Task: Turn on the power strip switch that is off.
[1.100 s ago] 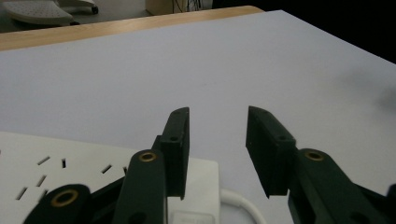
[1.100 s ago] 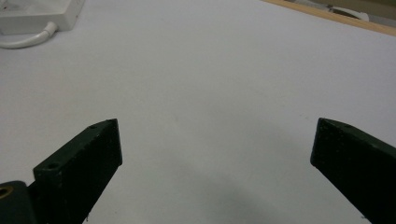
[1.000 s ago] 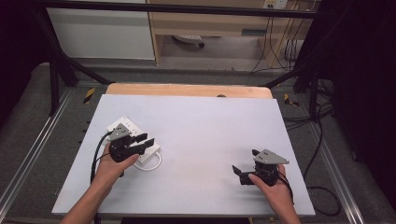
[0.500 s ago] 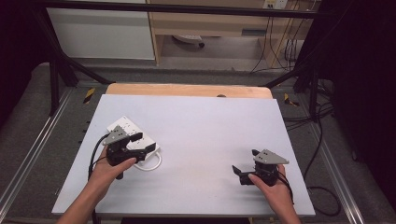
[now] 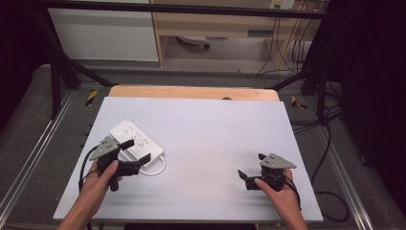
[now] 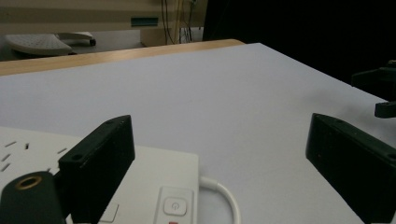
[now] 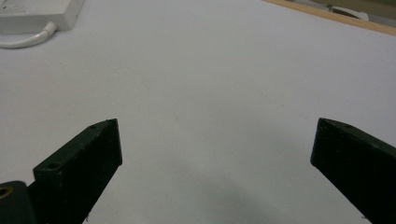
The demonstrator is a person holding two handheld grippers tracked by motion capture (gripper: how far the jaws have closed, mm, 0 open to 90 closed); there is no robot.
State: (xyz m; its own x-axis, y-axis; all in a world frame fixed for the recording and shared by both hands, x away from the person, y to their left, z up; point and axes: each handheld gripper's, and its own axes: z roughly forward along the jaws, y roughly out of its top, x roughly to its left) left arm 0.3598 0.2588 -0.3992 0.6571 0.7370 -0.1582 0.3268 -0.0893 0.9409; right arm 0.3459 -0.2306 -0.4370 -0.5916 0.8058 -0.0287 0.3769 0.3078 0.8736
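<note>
A white power strip (image 5: 135, 140) lies flat at the table's left side, and its white cable (image 5: 159, 167) loops off the near end. My left gripper (image 5: 132, 156) hovers at that near end. Its jaws have just been opening and now stand wide, pressing on nothing. In the left gripper view the left gripper (image 6: 219, 158) frames the strip's end (image 6: 154, 179), where the power button (image 6: 174, 205) and the cable (image 6: 226, 198) sit low between the jaws. My right gripper (image 5: 250, 167) rests open near the front right, and in the right gripper view the right gripper (image 7: 215, 154) has bare table between its jaws.
The white tabletop (image 5: 215, 129) ends in a wooden strip (image 5: 191, 92) at the far edge. Shelving and hanging cables (image 5: 282, 43) stand beyond the table. From the right gripper view the power strip (image 7: 37, 10) and its cable (image 7: 25, 41) lie far off.
My left gripper has drawn back off the power strip toward the near left, and its jaws have spread from narrow to wide. The right gripper has stayed put.
</note>
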